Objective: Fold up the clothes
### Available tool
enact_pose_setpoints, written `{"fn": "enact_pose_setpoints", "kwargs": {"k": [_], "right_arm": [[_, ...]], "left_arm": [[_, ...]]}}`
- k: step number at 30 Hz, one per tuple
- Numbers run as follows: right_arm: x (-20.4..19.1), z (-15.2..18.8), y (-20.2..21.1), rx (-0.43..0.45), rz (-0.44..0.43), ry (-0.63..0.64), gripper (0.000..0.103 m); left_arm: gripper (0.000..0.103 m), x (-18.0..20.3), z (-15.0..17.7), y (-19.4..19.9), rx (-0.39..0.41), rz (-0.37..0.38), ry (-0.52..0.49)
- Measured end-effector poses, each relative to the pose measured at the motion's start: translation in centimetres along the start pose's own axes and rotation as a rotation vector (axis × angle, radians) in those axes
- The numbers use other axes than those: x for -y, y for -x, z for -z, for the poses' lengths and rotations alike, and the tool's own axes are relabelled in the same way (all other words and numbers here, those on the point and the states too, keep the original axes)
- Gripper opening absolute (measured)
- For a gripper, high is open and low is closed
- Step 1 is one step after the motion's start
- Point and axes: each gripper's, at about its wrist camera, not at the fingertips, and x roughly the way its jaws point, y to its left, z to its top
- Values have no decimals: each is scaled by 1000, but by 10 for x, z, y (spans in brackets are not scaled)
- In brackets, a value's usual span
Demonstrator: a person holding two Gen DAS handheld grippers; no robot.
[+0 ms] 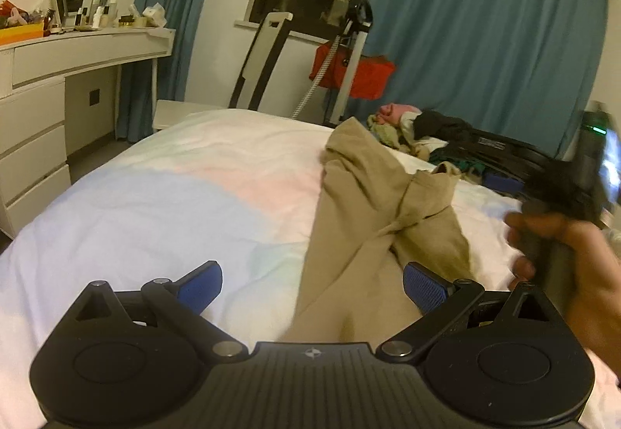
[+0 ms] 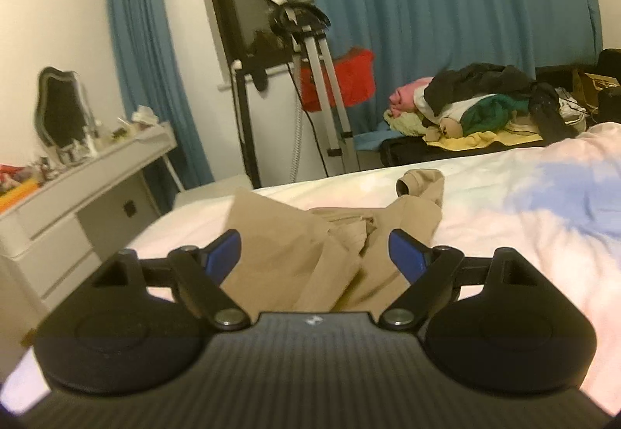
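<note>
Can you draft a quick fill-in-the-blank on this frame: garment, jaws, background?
1. The crumpled garment on the white bedsheet is ____ in colour.
2. The jaws of both the left gripper and the right gripper stand ____.
3. The curtains behind the bed are ____.

Missing words: tan; open; blue

Bed sheet left of tan garment lies bare; clothes pile crowds, seemingly, the far edge.
</note>
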Motion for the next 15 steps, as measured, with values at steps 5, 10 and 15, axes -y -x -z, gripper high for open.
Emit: {"fn": "enact_pose_setpoints", "kwargs": {"k": [5,10,15], "right_arm": [[-5,10,86,-9,21,-2,84],[-7,22,170,-50,40,-39,84],[-5,39,222,-29,52,-22,84]], "left_arm": [[101,15,3,28,28,4,-69],[101,33,7,59,70,-4,-157],[101,55,17,81,92,17,-238]]}}
